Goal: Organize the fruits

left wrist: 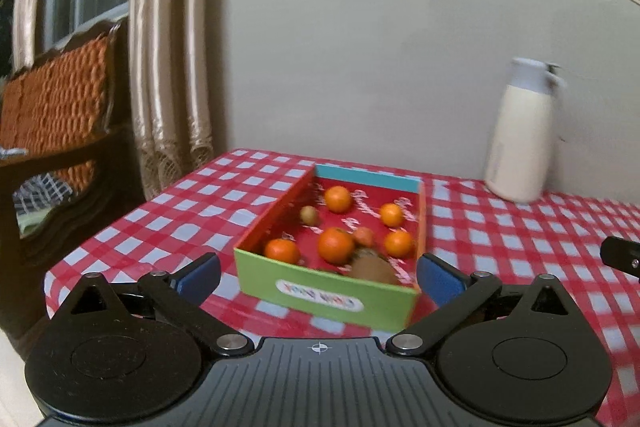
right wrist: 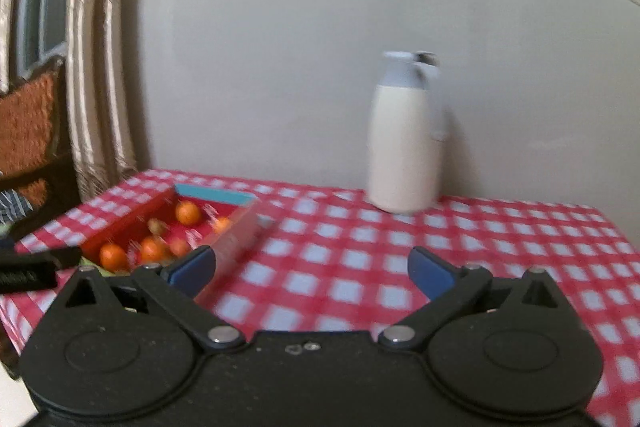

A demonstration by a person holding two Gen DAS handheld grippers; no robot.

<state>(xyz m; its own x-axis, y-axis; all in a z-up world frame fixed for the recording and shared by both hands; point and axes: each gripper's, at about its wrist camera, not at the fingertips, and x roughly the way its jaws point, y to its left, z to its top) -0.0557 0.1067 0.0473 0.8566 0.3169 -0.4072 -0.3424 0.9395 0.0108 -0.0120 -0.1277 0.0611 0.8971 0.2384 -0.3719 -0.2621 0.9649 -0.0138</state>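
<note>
Nearest the left wrist camera, the left gripper (left wrist: 318,277) has its jaws spread wide and empty, its blue pads flanking the near green wall of the fruit box (left wrist: 328,297) without touching it. At 12 o'clock from those jaws, inside the box, lie several oranges (left wrist: 336,245), a brown kiwi (left wrist: 372,269) against the near wall, a smaller kiwi (left wrist: 309,215) farther back and a small pinkish fruit (left wrist: 364,235). The box sits on the bench (left wrist: 180,211) under a red checked cloth. The right gripper (right wrist: 312,269) is likewise released and holds nothing; from it the box lies at about 10 o'clock. Farther off, a cream thermos (right wrist: 404,147) stands by the wall at 1 o'clock of the right gripper.

All the fruit appears to be in the box, so by my reading the sorting is either done or not begun; both views are blurred. The next move would call for picking one fruit and lowering open jaws over the box wall onto it.
</note>
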